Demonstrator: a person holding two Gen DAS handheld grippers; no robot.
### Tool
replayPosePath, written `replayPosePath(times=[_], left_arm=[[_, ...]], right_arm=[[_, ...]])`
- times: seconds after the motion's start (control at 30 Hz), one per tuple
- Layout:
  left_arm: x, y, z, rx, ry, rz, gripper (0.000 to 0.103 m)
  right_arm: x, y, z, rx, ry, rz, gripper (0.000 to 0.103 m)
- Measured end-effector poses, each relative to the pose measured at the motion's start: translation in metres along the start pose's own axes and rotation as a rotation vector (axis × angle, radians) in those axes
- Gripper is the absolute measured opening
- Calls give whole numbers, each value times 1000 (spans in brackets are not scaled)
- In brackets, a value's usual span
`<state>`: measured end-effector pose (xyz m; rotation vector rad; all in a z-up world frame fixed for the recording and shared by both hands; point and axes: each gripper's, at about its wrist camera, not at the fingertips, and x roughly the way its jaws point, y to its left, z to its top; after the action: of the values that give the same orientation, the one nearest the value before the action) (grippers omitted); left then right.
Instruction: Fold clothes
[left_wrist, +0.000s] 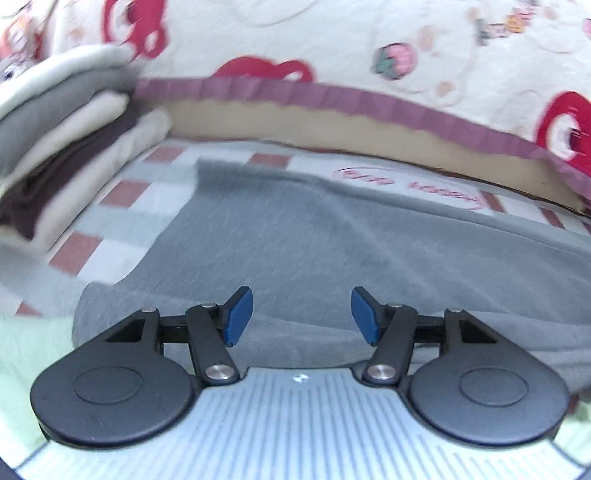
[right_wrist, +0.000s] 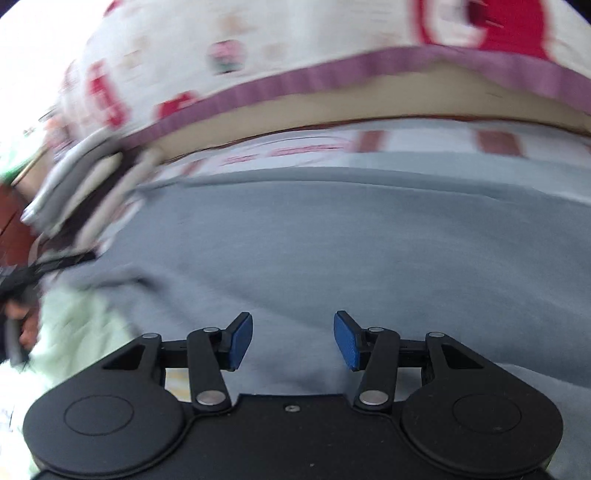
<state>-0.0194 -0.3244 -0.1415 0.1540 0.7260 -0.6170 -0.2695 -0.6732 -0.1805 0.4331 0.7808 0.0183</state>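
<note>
With both my grippers parted and holding nothing, the grey garment lies just ahead and below.
My left gripper (left_wrist: 302, 316) and right gripper (right_wrist: 293, 341) hover over the grey garment (left_wrist: 332, 251), a soft fleecy spread running long across both views. Left of it sits a stack of folded clothes (left_wrist: 70, 147); beyond it, a plush printed blanket (left_wrist: 369, 44). Neither hand looks nearer.

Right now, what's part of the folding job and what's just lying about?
Job: grey garment spread flat; stack of folded clothes; left gripper and right gripper, both open and empty.
Lying about: cartoon quilt; checked sheet; green cloth.
</note>
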Motion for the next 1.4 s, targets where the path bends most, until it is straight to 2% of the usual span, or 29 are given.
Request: replayPosePath(times=[0.03, 0.1, 0.17, 0.2, 0.23, 0.3, 0.37, 0.53, 0.67, 0.73, 0.8, 0.9, 0.97, 1.0, 1.1, 1.13, 1.2, 1.3, 1.37, 1.4], left_arm=[[0, -5, 1, 14, 12, -41, 58], [2, -16, 1, 35, 47, -116, 58], [8, -27, 0, 38, 81, -164, 58], [12, -32, -1, 34, 98, -177, 58], [17, -37, -2, 25, 116, -181, 58], [28, -43, -2, 21, 138, -157, 58], [33, -48, -1, 27, 142, -125, 58], [41, -46, -7, 60, 168, -56, 60], [44, -37, -15, 24, 216, -30, 60], [39, -38, -17, 53, 228, -13, 60], [35, -42, -19, 129, 248, 34, 60], [33, -45, -22, 206, 259, 129, 61], [32, -42, -20, 180, 255, 154, 62], [32, -40, -18, 160, 251, 161, 63], [32, -36, -14, 142, 240, 196, 66], [31, -36, -14, 149, 232, 216, 71], [32, -31, -11, 141, 216, 253, 71], [35, -16, -5, 110, 184, 313, 71], [33, -1, 0, 70, 159, 361, 71], [31, 7, 2, 43, 152, 380, 71]], right_arm=[[4, 11, 1, -57, 17, 13, 54], [19, 25, -2, -139, 58, -34, 55], [38, 25, -10, -138, 105, -65, 55], [44, 23, -14, -130, 118, -57, 51], [48, 22, -16, -123, 127, -39, 36], [48, 21, -14, -104, 169, 58, 5], [45, 21, -13, -67, 218, 122, 5], [48, 23, -31, -52, 311, 167, 5], [53, 24, -33, -50, 397, 235, 5], [52, 26, -37, -55, 426, 267, 6], [48, 30, -37, -69, 439, 288, 8], [39, 34, -33, -92, 429, 306, 10], [37, 32, -30, -69, 399, 301, 10], [37, 29, -28, -38, 382, 308, 14], [55, 28, -29, 19, 344, 321, 55], [62, 27, -29, 36, 333, 325, 56], [75, 27, -29, 71, 309, 332, 58], [89, 52, -34, 21, 267, 357, 57], [98, 71, -37, -20, 238, 375, 54], [103, 78, -37, -14, 236, 377, 48]])
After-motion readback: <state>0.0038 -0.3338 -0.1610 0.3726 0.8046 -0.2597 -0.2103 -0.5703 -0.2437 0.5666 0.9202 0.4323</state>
